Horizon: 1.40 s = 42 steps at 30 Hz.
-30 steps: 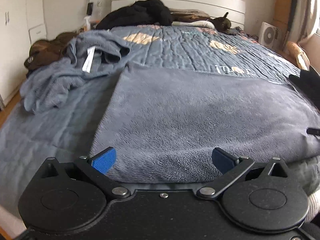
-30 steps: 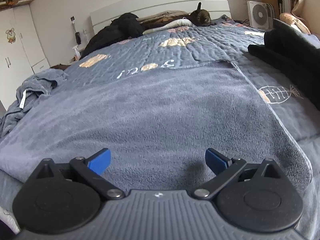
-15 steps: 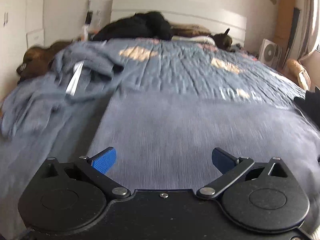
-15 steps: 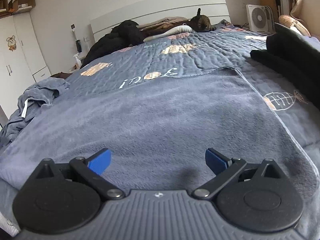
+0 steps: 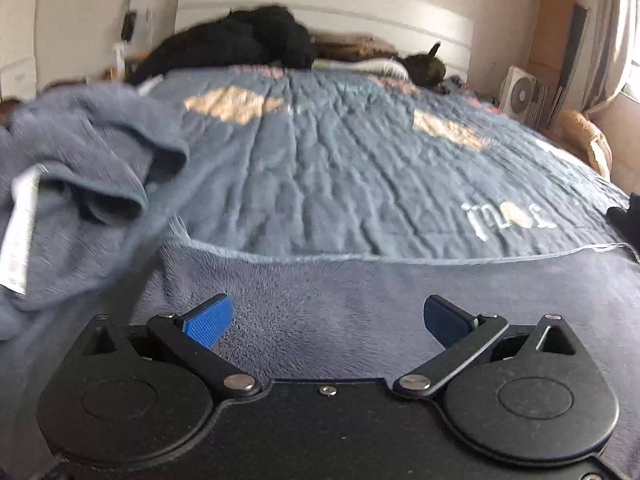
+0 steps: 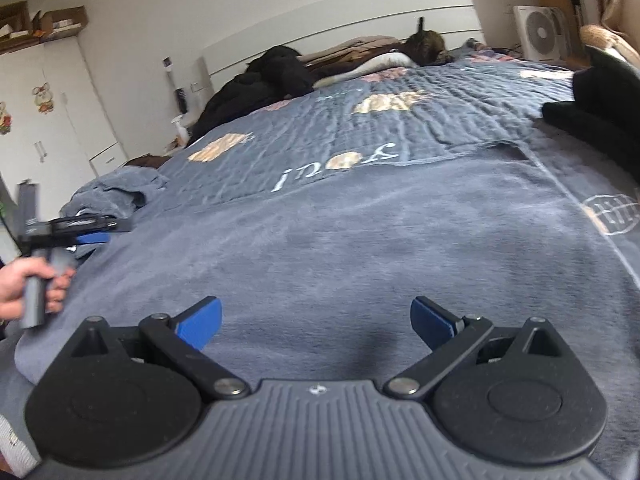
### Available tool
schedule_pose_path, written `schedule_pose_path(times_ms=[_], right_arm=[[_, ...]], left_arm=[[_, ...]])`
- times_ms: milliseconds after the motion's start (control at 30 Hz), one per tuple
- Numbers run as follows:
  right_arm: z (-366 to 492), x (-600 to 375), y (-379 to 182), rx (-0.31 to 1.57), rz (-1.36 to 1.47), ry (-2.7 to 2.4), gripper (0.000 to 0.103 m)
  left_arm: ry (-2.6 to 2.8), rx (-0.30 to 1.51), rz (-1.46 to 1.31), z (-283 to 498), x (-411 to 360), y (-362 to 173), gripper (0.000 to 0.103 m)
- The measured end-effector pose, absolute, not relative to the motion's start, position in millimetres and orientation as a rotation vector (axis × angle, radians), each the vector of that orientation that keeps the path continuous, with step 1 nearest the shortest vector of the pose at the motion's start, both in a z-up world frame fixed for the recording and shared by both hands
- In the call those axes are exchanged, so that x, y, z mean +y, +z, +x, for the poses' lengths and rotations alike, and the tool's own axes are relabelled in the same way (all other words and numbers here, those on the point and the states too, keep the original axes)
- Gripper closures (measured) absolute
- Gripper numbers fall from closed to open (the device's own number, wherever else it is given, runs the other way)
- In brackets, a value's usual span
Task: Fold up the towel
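Note:
A grey plush towel [image 6: 360,240] lies spread flat across the near part of the bed. In the left wrist view the towel [image 5: 360,300] fills the foreground, its far hem running left to right just ahead. My left gripper [image 5: 326,320] is open, low over the towel near its far left part, nothing between the blue pads. My right gripper [image 6: 316,320] hangs open above the towel's near middle. The right wrist view also catches the left gripper [image 6: 94,236] at the towel's left edge, held by a hand [image 6: 28,288].
A second crumpled grey towel [image 5: 80,184] with a white label lies at the left. Black clothing [image 6: 600,108] rests on the bed's right side, a dark coat [image 5: 240,44] and a cat [image 6: 424,44] at the headboard. The blue quilt [image 5: 340,160] stretches beyond the towel.
My left gripper has moved forward over the towel toward its far hem, bringing the crumpled towel close. The right gripper has advanced slightly. Both stayed open.

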State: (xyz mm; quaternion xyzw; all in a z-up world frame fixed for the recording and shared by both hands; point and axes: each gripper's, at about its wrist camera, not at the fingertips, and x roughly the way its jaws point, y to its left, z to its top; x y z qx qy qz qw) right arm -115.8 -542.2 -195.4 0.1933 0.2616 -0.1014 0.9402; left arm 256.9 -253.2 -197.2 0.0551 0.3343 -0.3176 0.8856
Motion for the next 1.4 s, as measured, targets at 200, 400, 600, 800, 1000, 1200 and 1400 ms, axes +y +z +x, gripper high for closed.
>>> schedule_pose_path(times_ms=[200,400,600,800,1000,1200,1400], right_arm=[[-111,-537,-196,0.541,0.394,-0.192,0.002],[-112,-535,-195,0.536,0.399,-0.194,0.002],[-112,-533,-195,0.530,0.403,-0.197,0.002],[-112,-536,-196,0.534,0.415,-0.202,0.002],[-110,-536,-198,0.544,0.420,-0.206,0.002],[-110,-535,-199,0.548,0.426,-0.203,0.002],[-110,-534,-199,0.552,0.432,-0.199,0.002]], left_arm=[[-0.575,0.667,0.160,299,-241,-206,0.000],[-0.563,0.620,0.170,315,-224,-174,0.004],[-0.591,0.672,0.229,322,-217,-177,0.027],[-0.614,0.735,0.278,331,-212,-185,0.029],[-0.667,0.768,0.258,335,-211,-192,0.089],[-0.677,0.754,0.221,333,-202,-177,0.091],[-0.657,0.759,0.283,323,-210,-180,0.067]])
